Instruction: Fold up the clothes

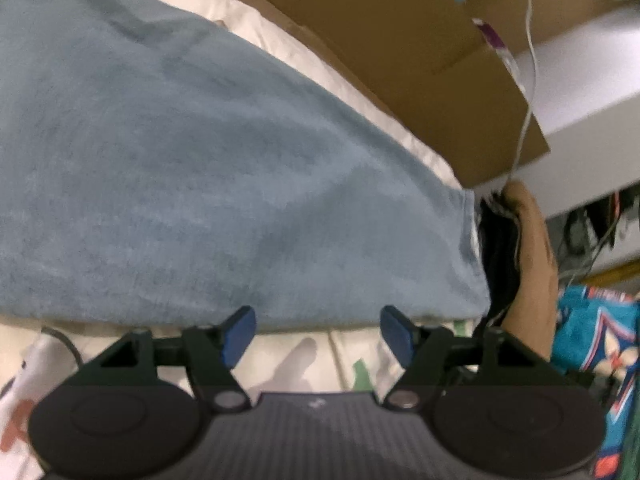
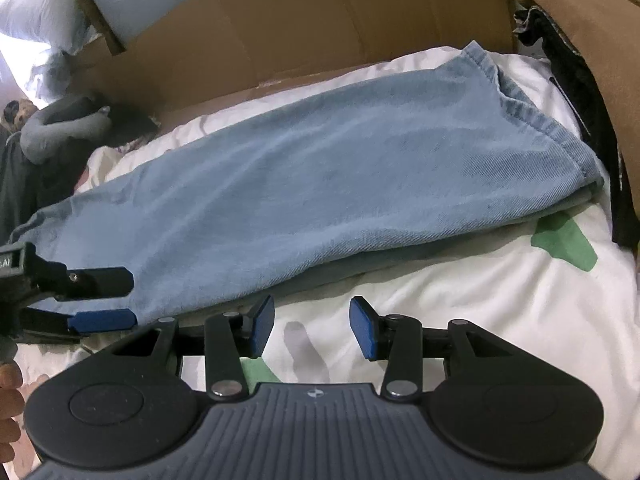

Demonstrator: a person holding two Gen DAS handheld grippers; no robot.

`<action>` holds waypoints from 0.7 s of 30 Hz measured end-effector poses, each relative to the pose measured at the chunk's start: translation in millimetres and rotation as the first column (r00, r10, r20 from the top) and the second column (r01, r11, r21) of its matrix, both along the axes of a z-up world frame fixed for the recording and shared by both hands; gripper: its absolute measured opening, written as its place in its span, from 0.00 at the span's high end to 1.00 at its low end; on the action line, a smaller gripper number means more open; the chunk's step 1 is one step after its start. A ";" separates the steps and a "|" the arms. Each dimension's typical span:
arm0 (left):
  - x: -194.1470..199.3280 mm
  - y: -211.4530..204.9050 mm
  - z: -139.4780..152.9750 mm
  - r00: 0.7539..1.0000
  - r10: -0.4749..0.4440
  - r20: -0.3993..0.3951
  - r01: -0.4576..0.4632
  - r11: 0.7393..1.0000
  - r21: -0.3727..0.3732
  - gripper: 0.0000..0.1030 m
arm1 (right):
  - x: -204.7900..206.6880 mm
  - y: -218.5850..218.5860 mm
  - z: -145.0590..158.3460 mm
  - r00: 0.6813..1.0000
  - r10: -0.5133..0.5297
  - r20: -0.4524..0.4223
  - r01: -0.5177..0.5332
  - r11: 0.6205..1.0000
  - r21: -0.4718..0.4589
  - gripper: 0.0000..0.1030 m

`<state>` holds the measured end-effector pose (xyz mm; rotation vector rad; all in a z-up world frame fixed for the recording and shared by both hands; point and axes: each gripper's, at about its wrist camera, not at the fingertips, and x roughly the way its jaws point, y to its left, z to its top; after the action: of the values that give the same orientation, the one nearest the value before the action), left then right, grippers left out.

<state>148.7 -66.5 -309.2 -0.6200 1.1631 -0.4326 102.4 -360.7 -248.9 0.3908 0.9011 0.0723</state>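
Observation:
Light blue jeans (image 2: pixel 320 184) lie folded lengthwise and flat on a white printed bedsheet (image 2: pixel 480 300); in the left wrist view the jeans (image 1: pixel 200 180) fill most of the picture. My left gripper (image 1: pixel 318 322) is open with its blue pads at the jeans' near edge. Seen from the right wrist, the left gripper (image 2: pixel 116 300) comes in from the left, its fingers standing above and below the denim's near corner. My right gripper (image 2: pixel 312 320) is open over bare sheet, just short of the jeans' near edge, with nothing between its pads.
A large cardboard box (image 2: pixel 300 32) stands right behind the jeans. A grey neck pillow (image 2: pixel 60 128) lies at the far left, and a black garment (image 2: pixel 588 120) and a brown cushion (image 2: pixel 592 20) at the right. A person's forearm (image 1: pixel 532 264) and a patterned teal cloth (image 1: pixel 596 340) are at the right.

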 end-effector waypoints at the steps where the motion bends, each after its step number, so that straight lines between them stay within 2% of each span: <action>1: -2.2 0.5 -1.9 1.000 0.012 -0.014 -0.013 1.000 -0.024 0.27 | 0.8 -0.8 0.5 1.000 -0.006 -0.001 0.006 1.000 0.008 0.53; 4: -8.9 -2.8 -10.2 0.999 0.012 -0.046 -0.014 0.999 -0.044 0.27 | 3.3 -1.1 2.4 1.000 -0.006 0.004 0.006 1.000 0.016 0.53; 11: 0.2 -3.9 -19.1 0.995 0.074 -0.060 -0.073 0.997 0.012 0.28 | 1.2 0.3 4.2 1.000 0.001 0.006 -0.001 1.000 0.005 0.53; 13: 2.2 -1.4 -19.0 0.993 0.097 -0.063 -0.096 0.995 0.011 0.29 | -1.6 -0.2 4.3 1.000 0.002 0.005 -0.002 1.000 0.002 0.53; 16: 4.2 3.2 -23.2 0.988 0.126 -0.093 -0.128 0.992 -0.007 0.37 | -5.2 -2.1 3.1 1.000 -0.005 0.001 0.005 1.000 0.006 0.53; 18: 5.2 5.1 -29.4 0.982 0.137 -0.127 -0.142 0.989 -0.034 0.67 | -7.7 -3.6 1.6 1.000 -0.010 -0.004 0.010 1.000 0.008 0.53; 20: 5.7 5.5 -35.2 0.977 0.145 -0.154 -0.154 0.987 -0.051 0.85 | -9.7 -4.1 -0.5 1.000 -0.009 -0.010 0.009 1.000 0.007 0.53; 21: 5.8 6.1 -36.1 0.976 0.151 -0.159 -0.161 0.985 -0.058 0.88 | -10.5 -4.2 -1.5 1.000 -0.007 -0.011 0.007 1.000 0.006 0.53</action>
<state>154.5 -60.4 -345.3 -0.8121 1.2396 -0.2963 91.8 -364.9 -250.5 0.4000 0.9109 0.0660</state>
